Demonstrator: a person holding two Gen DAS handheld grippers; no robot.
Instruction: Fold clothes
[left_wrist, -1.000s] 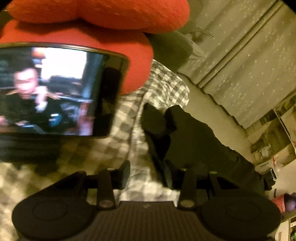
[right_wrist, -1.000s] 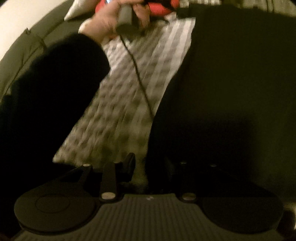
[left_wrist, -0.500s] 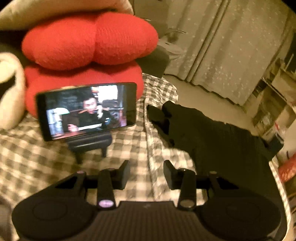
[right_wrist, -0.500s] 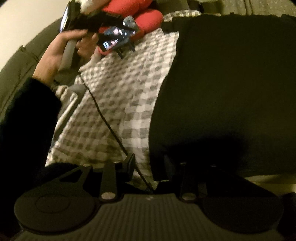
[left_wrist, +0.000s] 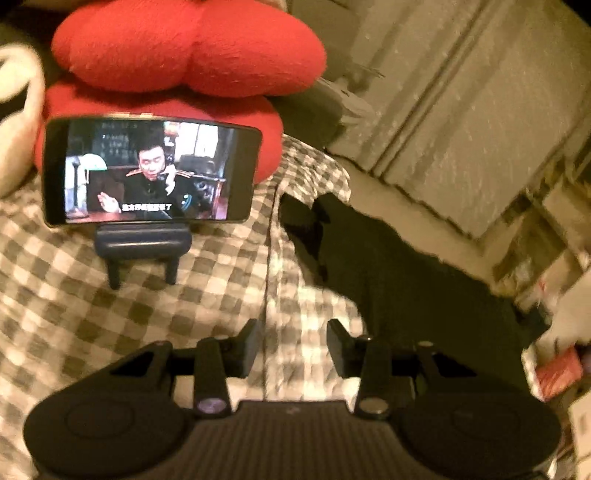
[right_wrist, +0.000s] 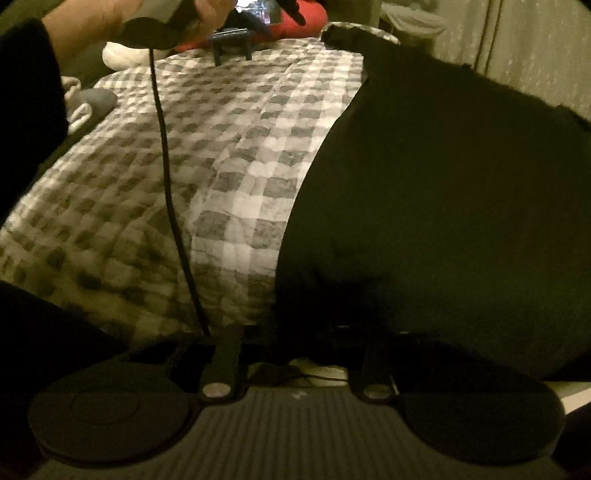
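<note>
Between the spread jaws of the left gripper (left_wrist: 291, 347) only the checked bedcover (left_wrist: 110, 317) shows; the black garment (right_wrist: 443, 203) lies to its right. The right gripper (right_wrist: 295, 343) is nearer, at the garment's near edge; its jaws are too dark to judge.

Each gripper is matte black: the left gripper (left_wrist: 293, 345) shows two stubby fingers on slim link arms, each arm ending in a round silver pivot screw, flanked by two flat round discs beside a ribbed grey centre panel. The right gripper (right_wrist: 295, 345) has the same build. At upper left of the right view, a hand (right_wrist: 122, 18) wears a black sleeve (right_wrist: 29, 85), with a thin black cable (right_wrist: 168, 192) hanging below.
</note>
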